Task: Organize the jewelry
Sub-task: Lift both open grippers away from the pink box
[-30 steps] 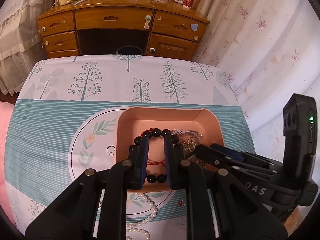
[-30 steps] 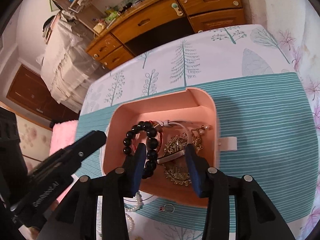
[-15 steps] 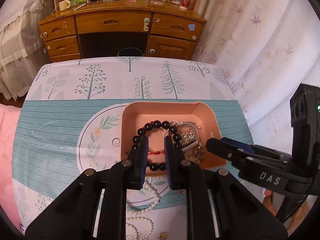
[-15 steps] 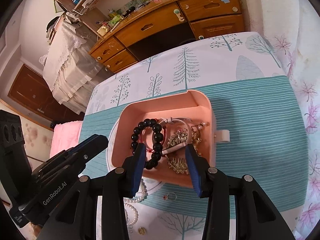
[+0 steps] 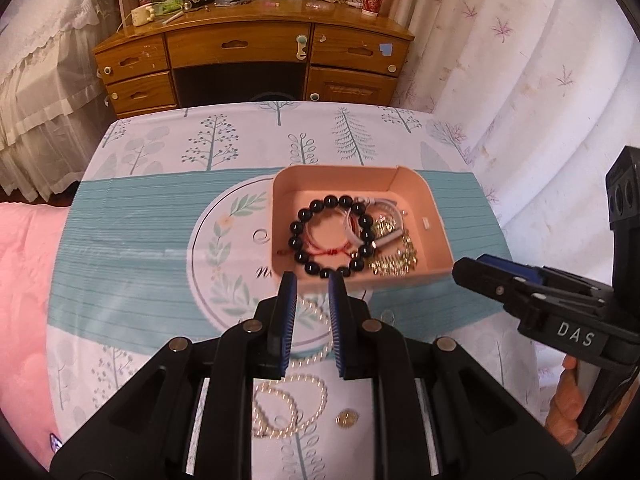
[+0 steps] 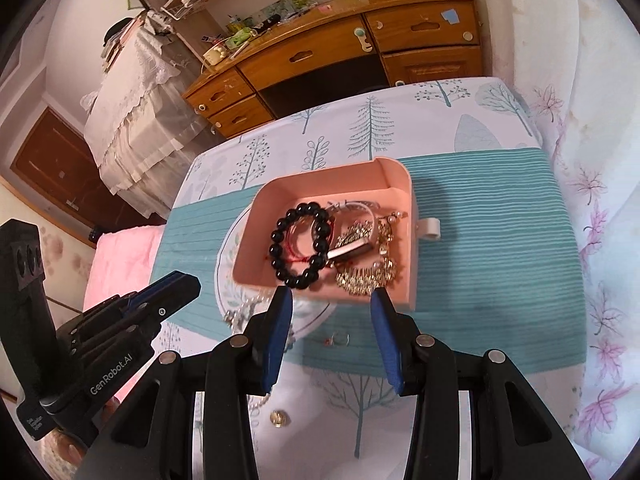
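A pink tray (image 5: 436,220) (image 6: 412,240) on the tablecloth holds a black bead bracelet (image 5: 298,220) (image 6: 298,280), a red cord, a white bangle and gold jewelry (image 5: 394,266) (image 6: 362,280). A pearl necklace (image 5: 288,400) (image 6: 244,304) lies on the cloth in front of the tray. My left gripper (image 5: 312,280) is open and empty, above the pearls, just short of the tray's near edge. My right gripper (image 6: 330,298) is open and empty, at the tray's near edge. A ring (image 6: 340,338) and a gold coin-like piece (image 5: 347,419) (image 6: 279,418) lie on the cloth.
A white clip (image 6: 428,229) sticks out of the tray's right side. A wooden desk (image 5: 248,56) with drawers stands beyond the table. White curtains (image 5: 520,80) hang at the right. A pink cushion (image 5: 24,280) lies at the left.
Both grippers have pulled back from over the tray toward the near side of the table. The black bracelet stays in the tray. More of the pearls shows now.
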`<state>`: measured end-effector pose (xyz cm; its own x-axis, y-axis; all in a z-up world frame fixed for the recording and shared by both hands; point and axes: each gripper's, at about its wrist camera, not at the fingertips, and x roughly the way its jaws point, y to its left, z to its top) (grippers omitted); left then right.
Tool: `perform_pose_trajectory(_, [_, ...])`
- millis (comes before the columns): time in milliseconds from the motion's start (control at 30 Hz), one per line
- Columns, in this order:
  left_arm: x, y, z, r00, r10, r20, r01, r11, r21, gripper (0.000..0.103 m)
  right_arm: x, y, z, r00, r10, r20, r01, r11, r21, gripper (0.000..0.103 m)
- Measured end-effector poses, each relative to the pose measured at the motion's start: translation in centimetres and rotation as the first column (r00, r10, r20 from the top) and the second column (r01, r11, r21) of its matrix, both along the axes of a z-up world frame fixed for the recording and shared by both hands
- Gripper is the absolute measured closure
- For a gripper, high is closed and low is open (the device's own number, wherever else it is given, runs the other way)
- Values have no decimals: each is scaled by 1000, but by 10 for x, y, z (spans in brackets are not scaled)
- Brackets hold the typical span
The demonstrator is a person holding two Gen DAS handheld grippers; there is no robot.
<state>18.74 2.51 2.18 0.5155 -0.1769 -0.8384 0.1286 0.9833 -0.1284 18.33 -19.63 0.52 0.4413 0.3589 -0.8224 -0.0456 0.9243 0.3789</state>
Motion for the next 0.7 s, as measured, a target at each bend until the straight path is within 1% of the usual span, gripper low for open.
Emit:
perform_pose_trajectory(200, [-31,6,9,1000,-8,19,7,1000,22,89,-33,14,14,999,31,22,-30,999,-31,62])
perform_pose_trajectory(400, [-68,20,13,999,-8,37,6,998,57,89,-67,31,21,997,69,28,-66,995,-76,62])
perform_pose_trajectory(567, [-94,31,6,1000,-3,27,1,998,62,89,-93,47,20,996,94,9,-92,989,-111,62])
perform_pose_trajectory(700, [-111,42,1,1000,11,26,-12,998,60,89,-105,59,15,992,123,-11,-123,986,-114,62])
